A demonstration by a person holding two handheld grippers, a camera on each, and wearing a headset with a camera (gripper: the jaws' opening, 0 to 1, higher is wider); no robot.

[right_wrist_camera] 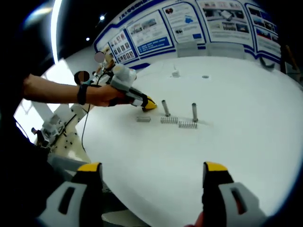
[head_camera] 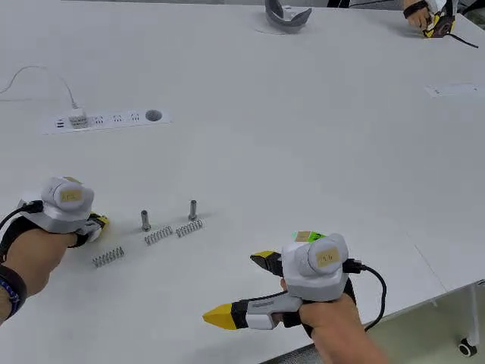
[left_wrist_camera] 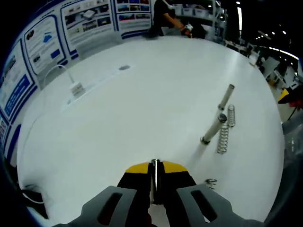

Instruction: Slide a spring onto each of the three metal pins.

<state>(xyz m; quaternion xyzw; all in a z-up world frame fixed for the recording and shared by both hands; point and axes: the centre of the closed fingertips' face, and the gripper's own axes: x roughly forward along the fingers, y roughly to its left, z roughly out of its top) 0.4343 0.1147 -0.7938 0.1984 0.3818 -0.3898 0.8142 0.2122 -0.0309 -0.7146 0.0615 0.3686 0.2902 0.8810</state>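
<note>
Two metal pins stand upright on the white desk (head_camera: 303,152), a left pin (head_camera: 145,220) and a right pin (head_camera: 192,210), near each other but apart. Both are short, grey, plain cylinders. Three bare coil springs lie flat on the side of the pins nearer the person. One spring (head_camera: 189,227) lies just beside the foot of the right pin, and a second spring (head_camera: 158,235) lies just beside the left pin. The third spring (head_camera: 108,256) lies farther left, on its own. No spring sits on either standing pin.

The left hand-held gripper (head_camera: 98,222) is held low over the desk just left of the left pin, its yellow tip pointing toward the pins. Its jaws are drawn in to a narrow slit. In the left gripper view a thin grey sliver shows in that slit, too small to tell what it is. The right hand-held gripper (head_camera: 242,287) is held well apart from the pins, toward the near edge of the desk. It is turned leftward with its jaws spread wide and nothing between them.

The desk's near edge runs close behind the right hand. Beyond the pins the top lies broad and bare up to a power strip (head_camera: 106,120) with a plug and cable.
</note>
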